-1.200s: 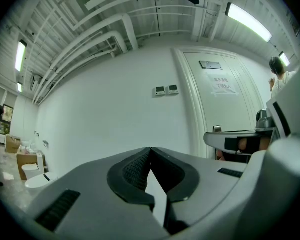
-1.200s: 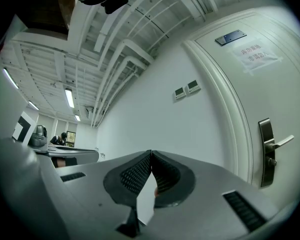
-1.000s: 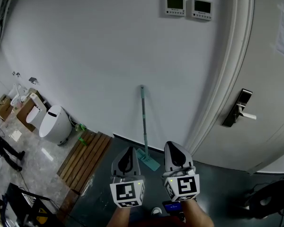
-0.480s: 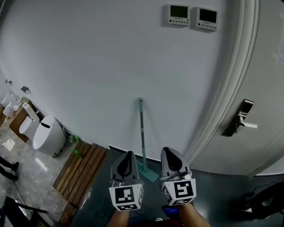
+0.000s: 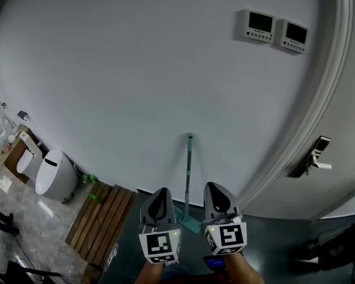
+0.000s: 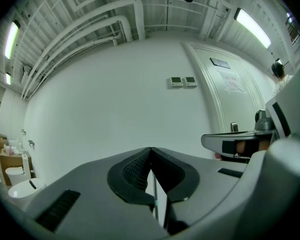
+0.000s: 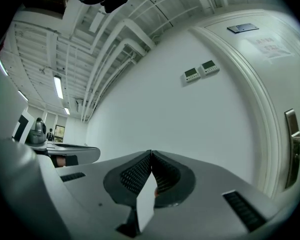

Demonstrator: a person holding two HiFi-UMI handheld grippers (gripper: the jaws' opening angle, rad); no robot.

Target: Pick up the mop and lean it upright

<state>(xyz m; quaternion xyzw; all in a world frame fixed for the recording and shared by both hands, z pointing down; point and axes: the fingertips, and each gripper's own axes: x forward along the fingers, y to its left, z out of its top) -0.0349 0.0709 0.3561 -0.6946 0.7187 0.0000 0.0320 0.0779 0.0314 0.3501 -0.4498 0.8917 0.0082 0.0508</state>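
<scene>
Mop (image 5: 188, 176) leans upright on the wall (image 5: 118, 99), head on the floor (image 5: 266, 241) just ahead. My left hand-held gripper (image 5: 160, 194) and right hand-held gripper (image 5: 216, 189) are both closed and empty; I should hold them clear so nothing knocks the handle.

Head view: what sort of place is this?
Likely a utility or storage area in an industrial building: toilets sit beside a wooden pallet, a mop leans on the bare wall, and exposed pipes run overhead.
</scene>
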